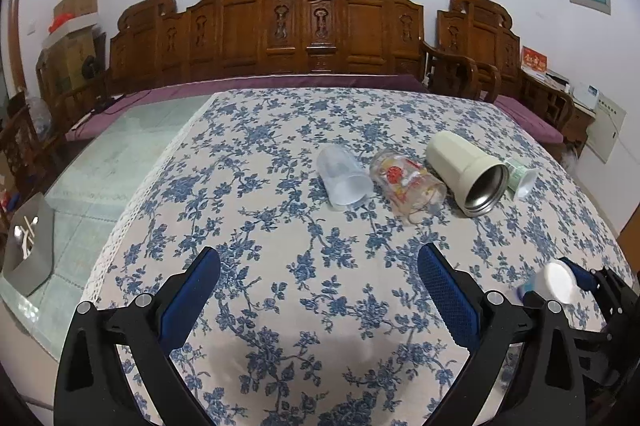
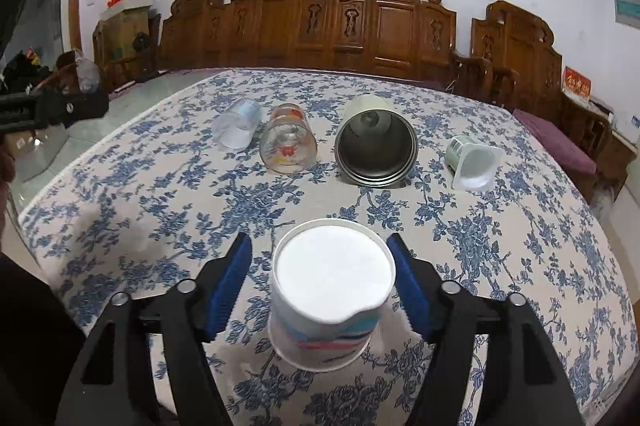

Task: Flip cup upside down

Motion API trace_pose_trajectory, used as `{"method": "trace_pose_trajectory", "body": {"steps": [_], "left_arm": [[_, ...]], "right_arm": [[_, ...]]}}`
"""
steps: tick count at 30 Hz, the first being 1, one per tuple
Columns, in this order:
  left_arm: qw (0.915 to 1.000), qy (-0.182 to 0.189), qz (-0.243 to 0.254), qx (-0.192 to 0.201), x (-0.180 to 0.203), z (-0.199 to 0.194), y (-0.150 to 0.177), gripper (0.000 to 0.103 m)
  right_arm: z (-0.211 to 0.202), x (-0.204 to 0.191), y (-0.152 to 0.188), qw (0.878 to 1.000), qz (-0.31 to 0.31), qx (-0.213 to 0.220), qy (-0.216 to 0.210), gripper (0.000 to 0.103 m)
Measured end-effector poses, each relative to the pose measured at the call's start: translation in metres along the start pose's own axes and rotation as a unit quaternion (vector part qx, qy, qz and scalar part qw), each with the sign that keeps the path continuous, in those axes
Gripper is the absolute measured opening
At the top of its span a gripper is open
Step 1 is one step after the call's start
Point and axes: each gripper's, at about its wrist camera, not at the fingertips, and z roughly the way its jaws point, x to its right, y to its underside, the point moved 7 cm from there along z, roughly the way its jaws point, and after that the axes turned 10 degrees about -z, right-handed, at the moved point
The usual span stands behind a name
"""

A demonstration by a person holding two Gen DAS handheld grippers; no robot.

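A white paper cup with red and blue stripes (image 2: pixel 330 300) stands upside down on the floral tablecloth (image 2: pixel 160 186), its white base up. My right gripper (image 2: pixel 322 280) is open, one blue pad on each side of the cup with a gap on the left. In the left wrist view the same cup (image 1: pixel 554 282) shows at the far right between the right gripper's fingers. My left gripper (image 1: pixel 320 290) is open and empty over bare cloth.
Several cups lie on their sides in a row farther back: a clear plastic cup (image 2: pixel 236 128), a printed glass (image 2: pixel 288 144), a cream steel-lined tumbler (image 2: pixel 376 146) and a small green-labelled cup (image 2: pixel 474 162). Carved wooden benches stand behind the table.
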Motion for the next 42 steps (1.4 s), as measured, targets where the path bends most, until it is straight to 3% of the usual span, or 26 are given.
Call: {"method": "trace_pose_trajectory", "body": {"steps": [15, 32, 42], "left_arm": [[0.9996, -0.002, 0.023, 0.015, 0.049, -0.062, 0.023, 0.095], [0.9977, -0.003, 0.025, 0.063, 0.089, -0.152, 0.029, 0.095], [0.9963, -0.011, 0.031, 0.079, 0.094, -0.172, 0.031, 0.095]], "right_arm": [[-0.086, 0.037, -0.011, 0.998, 0.051, 0.035, -0.015, 0.09], [-0.191, 0.073, -0.02, 0.992, 0.077, 0.101, 0.015, 0.09], [-0.213, 0.066, -0.022, 0.991, 0.073, 0.113, 0.016, 0.09]]}}
